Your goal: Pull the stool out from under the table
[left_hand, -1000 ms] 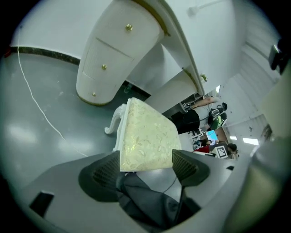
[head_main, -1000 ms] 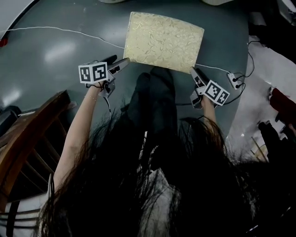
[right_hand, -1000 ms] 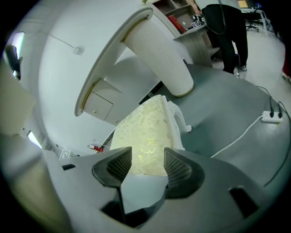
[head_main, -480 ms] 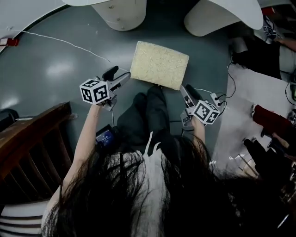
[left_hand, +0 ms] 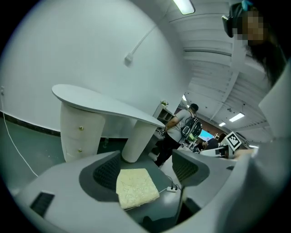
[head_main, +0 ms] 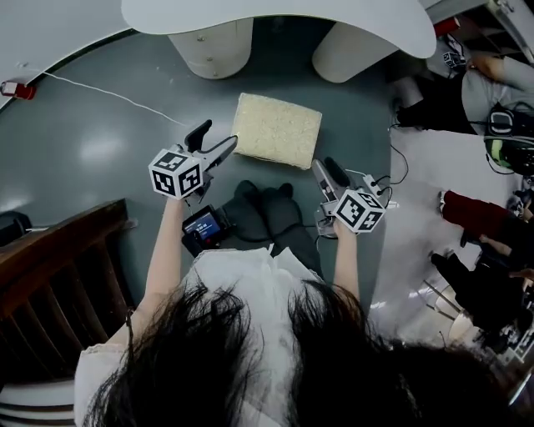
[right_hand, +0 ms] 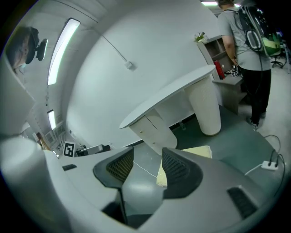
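Person standing, both arms stretched forward, one tool in each hand. Left tool (head_main: 215, 140): jaws wide apart, holding nothing; its own view shows the stool beyond the gap, not touched. Right tool (head_main: 327, 171): jaws partway apart and closing, nothing between them, stool corner seen past the right jaw. Small lit-screen device (head_main: 204, 227) beside the person's dark legs (head_main: 267, 207). Wooden chair (head_main: 58, 267) at lower left. Stool (head_main: 277, 130), with a cream patterned cushion top, stands on the grey floor (head_main: 100, 150) just ahead of the feet, between the two tools and lower than them. It is clear of the white bench (head_main: 275, 12), in front of its two pedestals (head_main: 211, 46). Power strip (head_main: 380, 188) with cable to the stool's right. Another person with backpack (head_main: 492, 92) far right.
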{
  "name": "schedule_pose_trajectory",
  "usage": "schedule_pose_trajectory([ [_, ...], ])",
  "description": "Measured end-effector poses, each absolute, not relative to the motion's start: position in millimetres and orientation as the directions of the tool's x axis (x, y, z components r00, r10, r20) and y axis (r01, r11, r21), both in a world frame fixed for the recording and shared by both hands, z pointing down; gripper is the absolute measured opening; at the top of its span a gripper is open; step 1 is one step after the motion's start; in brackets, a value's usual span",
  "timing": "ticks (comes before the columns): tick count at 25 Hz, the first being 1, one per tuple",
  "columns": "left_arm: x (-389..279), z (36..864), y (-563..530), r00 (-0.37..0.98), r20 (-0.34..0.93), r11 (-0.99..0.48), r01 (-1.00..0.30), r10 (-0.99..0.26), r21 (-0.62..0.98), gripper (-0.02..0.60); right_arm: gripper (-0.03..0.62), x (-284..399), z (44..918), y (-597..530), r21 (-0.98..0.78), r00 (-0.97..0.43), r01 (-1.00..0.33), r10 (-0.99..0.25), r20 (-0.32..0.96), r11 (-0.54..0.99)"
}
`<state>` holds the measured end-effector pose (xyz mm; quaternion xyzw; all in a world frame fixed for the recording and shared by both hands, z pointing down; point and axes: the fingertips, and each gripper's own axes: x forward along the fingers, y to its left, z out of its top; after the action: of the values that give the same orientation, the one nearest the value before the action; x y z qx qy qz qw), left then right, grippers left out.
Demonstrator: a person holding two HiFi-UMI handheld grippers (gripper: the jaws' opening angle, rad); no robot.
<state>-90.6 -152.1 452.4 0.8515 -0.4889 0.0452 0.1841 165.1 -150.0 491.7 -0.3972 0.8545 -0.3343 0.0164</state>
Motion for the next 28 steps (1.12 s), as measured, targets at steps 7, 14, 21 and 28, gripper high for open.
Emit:
schedule_pose_trajectory([
  [7, -92, 437, -122, 0.505, 0.218, -0.453, -0.856, -0.835, 0.248, 0.307, 0.19, 175, 474, -122, -0.557, -0.704, -0.662, -0.671, 0.233, 0.502],
  [14, -57, 430, -73, 0.481, 0.19, -0.438, -0.87, -0.856, 0.228, 0.128, 0.172, 183, 466, -84, -0.523, -0.777, -0.6, -0.598, 0.198, 0.605],
  [21, -7, 421, -4, 0.453, 0.216, -0.408, -0.885, -0.865, 0.225, 0.124, 0.152, 203, 452, -42, -0.438, -0.837, -0.532, -0.53, 0.138, 0.725],
  [28, 35, 404, 55, 0.429, 0.177, -0.401, -0.899, -0.886, 0.175, 0.124, 0.132, 221, 446, 4, -0.392, -0.869, -0.481, -0.485, 0.097, 0.785],
])
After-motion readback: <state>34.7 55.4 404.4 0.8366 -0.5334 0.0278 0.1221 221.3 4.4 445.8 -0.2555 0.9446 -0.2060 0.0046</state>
